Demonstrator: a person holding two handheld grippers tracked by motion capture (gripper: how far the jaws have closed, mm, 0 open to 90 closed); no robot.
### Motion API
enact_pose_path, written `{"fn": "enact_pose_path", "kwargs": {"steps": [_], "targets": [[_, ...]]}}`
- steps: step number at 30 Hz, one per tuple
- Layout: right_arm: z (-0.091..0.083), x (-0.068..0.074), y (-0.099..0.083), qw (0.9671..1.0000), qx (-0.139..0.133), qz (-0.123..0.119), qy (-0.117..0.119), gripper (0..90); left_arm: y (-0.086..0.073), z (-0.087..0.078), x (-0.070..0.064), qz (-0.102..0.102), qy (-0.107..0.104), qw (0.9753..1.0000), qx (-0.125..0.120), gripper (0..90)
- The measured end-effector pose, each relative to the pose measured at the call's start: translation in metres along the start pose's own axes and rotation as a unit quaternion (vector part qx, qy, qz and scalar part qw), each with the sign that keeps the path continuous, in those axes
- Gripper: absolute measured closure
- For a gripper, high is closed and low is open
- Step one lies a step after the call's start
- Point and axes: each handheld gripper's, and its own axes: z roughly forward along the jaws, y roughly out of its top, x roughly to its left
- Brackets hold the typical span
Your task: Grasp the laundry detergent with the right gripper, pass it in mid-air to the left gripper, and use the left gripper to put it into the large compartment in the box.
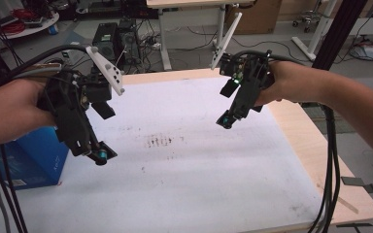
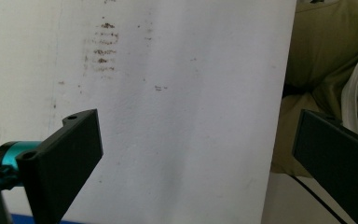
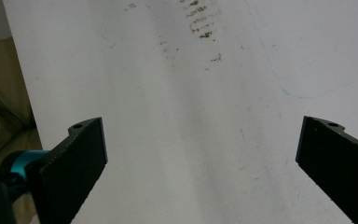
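**Hazards and orientation**

1. Near edge. The white sheet (image 1: 199, 194) lies flat on the worktop (image 1: 311, 145), below both sets of fingers. In the left gripper view its near edge (image 2: 279, 116) runs up past the right-hand finger, with khaki cloth (image 2: 326, 56) beyond it. Judgement: a finger that descends close to this edge can catch the sheet and fold or drag it off the worktop.

2. Left gripper (image 1: 97, 154). Its fingers (image 2: 70, 158) are released and spread wide, with only bare sheet between them. A blue box (image 1: 34, 160) stands just beside and outboard of these fingers. Judgement: an outward swing or a trailing cable may knock the box.

3. Right gripper (image 1: 226, 119). Its fingers (image 3: 74, 158) are likewise released and wide apart above the sheet. Judgement: the cables hanging at the right worktop edge could snag during a reach.

4. Ahead of the fingers. A patch of brown marks (image 1: 159, 141) sits on the sheet between the two grippers, forward of each pair of fingers in both gripper views (image 2: 103, 46) (image 3: 200, 21). Judgement: pressing down here may smear the marks or wrinkle the sheet.

5. Orientation. The sheet's long axis appears to run side to side, from the left fingers toward the right fingers; its short axis points away from the person. The rows of marks line up roughly with the long axis.
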Motion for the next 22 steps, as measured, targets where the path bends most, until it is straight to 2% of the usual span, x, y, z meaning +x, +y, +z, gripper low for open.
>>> {"fn": "enact_pose_path", "kwargs": {"steps": [16,22], "targets": [[0.0016,0.0002,0.0004,1.0,0.003,0.003,0.002,1.0,-0.0003,0.0025,0.0046,-0.003,-0.002,1.0,0.003,1.7],[-0.0007,0.0014,0.0005,1.0,-0.003,0.003,-0.001,0.9,-0.0023,0.0016,0.0075,-0.004,0.0,1.0,-0.005,1.7]]}}
